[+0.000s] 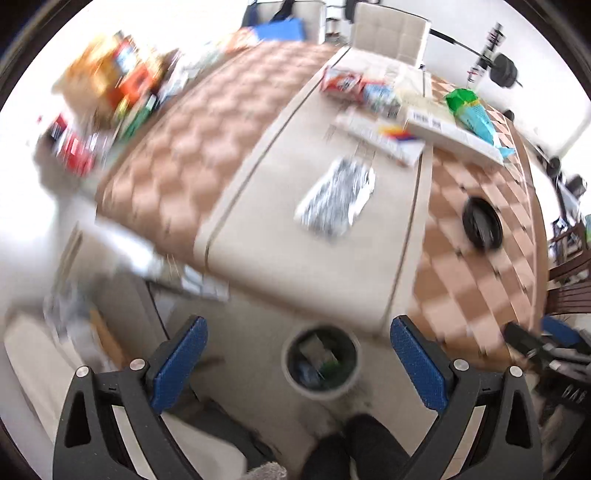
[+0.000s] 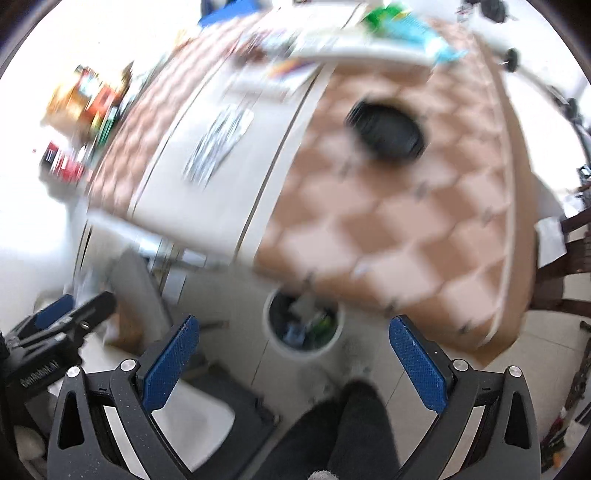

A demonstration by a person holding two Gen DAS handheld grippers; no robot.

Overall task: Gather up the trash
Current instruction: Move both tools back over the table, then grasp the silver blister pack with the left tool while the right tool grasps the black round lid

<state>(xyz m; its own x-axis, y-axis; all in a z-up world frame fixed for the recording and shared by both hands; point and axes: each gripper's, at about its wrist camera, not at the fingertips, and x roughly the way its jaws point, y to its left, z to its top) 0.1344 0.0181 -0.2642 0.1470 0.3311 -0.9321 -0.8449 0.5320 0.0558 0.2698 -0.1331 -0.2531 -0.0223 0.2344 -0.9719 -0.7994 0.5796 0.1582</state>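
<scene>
Both views are motion-blurred. A white round trash bin (image 1: 320, 360) with wrappers inside stands on the floor below the table edge; it shows in the right wrist view too, bin (image 2: 303, 326). My left gripper (image 1: 299, 363) is open and empty above the bin. My right gripper (image 2: 293, 363) is open and empty as well. On the table lie a silver foil wrapper (image 1: 338, 197), also foil wrapper (image 2: 219, 142), a green and blue snack bag (image 1: 474, 114), a red packet (image 1: 340, 80) and a black round lid (image 1: 482, 222), seen again as lid (image 2: 386, 129).
The checkered table (image 1: 192, 147) carries a white board (image 1: 454, 131) and papers. Colourful boxes (image 1: 107, 88) pile at the far left. A white chair (image 1: 389, 31) stands behind the table. A person's dark leg (image 1: 364, 448) is below. The left gripper's body (image 2: 55, 332) shows at left.
</scene>
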